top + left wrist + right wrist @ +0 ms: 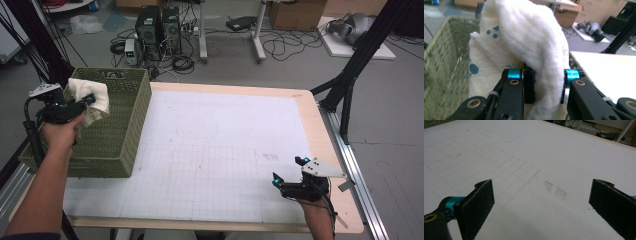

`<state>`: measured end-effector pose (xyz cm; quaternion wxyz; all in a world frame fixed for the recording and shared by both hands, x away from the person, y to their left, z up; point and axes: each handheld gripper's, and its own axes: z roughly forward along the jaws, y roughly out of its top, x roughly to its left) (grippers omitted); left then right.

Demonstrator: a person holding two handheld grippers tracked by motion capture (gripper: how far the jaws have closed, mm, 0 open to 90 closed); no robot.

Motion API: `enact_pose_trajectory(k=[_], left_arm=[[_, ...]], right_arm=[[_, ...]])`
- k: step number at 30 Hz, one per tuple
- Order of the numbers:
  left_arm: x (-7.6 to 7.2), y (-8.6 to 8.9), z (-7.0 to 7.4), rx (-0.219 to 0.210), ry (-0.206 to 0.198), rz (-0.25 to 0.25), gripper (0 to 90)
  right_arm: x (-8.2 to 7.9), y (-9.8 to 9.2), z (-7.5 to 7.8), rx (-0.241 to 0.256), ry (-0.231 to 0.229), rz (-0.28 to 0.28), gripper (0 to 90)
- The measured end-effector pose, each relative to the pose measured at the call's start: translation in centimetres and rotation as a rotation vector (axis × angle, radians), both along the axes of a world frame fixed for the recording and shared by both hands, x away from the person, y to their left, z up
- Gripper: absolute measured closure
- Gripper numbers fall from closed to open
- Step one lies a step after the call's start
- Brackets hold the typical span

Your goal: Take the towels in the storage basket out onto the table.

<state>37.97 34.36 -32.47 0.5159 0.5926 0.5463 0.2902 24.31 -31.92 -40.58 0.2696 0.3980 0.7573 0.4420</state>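
i have the left gripper (pixel 89 101) clamped on the white cloth (pixel 92 95), held over the near rim of the green basket (pixel 125 130) at the table's left edge. i judge this the drop-in step: next, release over the basket. my right gripper (pixel 289 174) rests spread wide on the white mat (pixel 225 150).

In my left gripper view, the white cloth (pixel 524 42) covers most of the green woven basket (pixel 441 62), and its top and bottom run past the picture's edges. In my right gripper view, my right gripper (pixel 541 202) has its right-hand pad cut off at the picture's edge.
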Motion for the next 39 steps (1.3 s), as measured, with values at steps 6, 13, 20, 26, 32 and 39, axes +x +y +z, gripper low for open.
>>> enact_pose_trajectory(k=[6,13,20,26,32,39], left_arm=[[-0.8,-0.6,1.5,-0.006,-0.07,-0.039,76.1],[-1.5,-1.1,2.8,-0.022,-0.119,-0.069,76.1],[-2.2,-1.8,3.9,-0.04,-0.177,-0.103,76.1],[-2.8,-2.9,5.4,-0.053,-0.222,-0.152,76.1],[-3.3,-4.7,6.7,-0.044,-0.261,-0.205,76.1],[-3.4,-7.6,7.3,-0.054,-0.281,-0.289,76.1]], right_arm=[[0.0,0.2,0.0,0.0,0.002,0.003,5.3],[0.0,0.2,0.2,0.0,-0.005,0.001,5.3],[0.0,0.3,0.1,-0.005,-0.009,0.004,5.3],[0.0,0.4,0.1,-0.004,-0.009,0.005,5.3],[0.1,0.4,0.1,-0.003,-0.009,0.007,5.3],[0.0,0.4,0.2,-0.005,-0.012,0.009,5.3]])
